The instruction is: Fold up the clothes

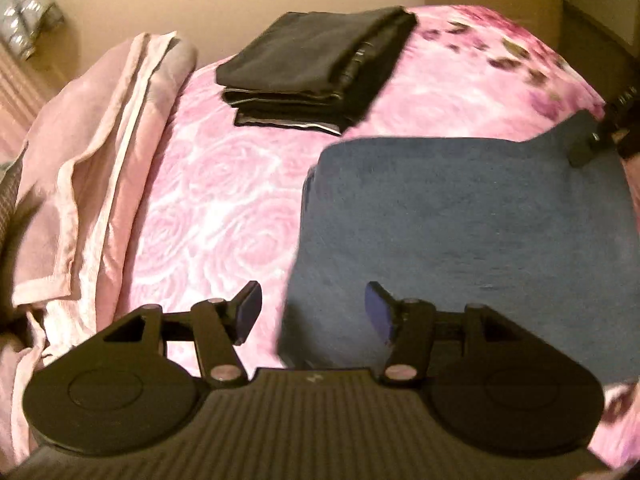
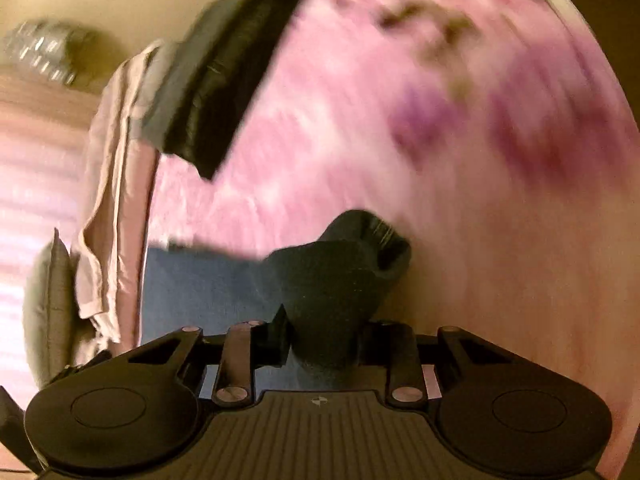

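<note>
Left gripper [image 1: 313,312] fingers spread over blue garment [image 1: 460,240]; right gripper [image 2: 324,340] fingers pinching its corner

left gripper [image 1: 314,312] jaws apart, right gripper [image 2: 326,338] clamped

Blue garment [image 1: 472,232] looks matt, fleecy

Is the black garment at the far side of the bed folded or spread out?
Folded: the black garment sits as a compact stack with layered edges showing.
</note>
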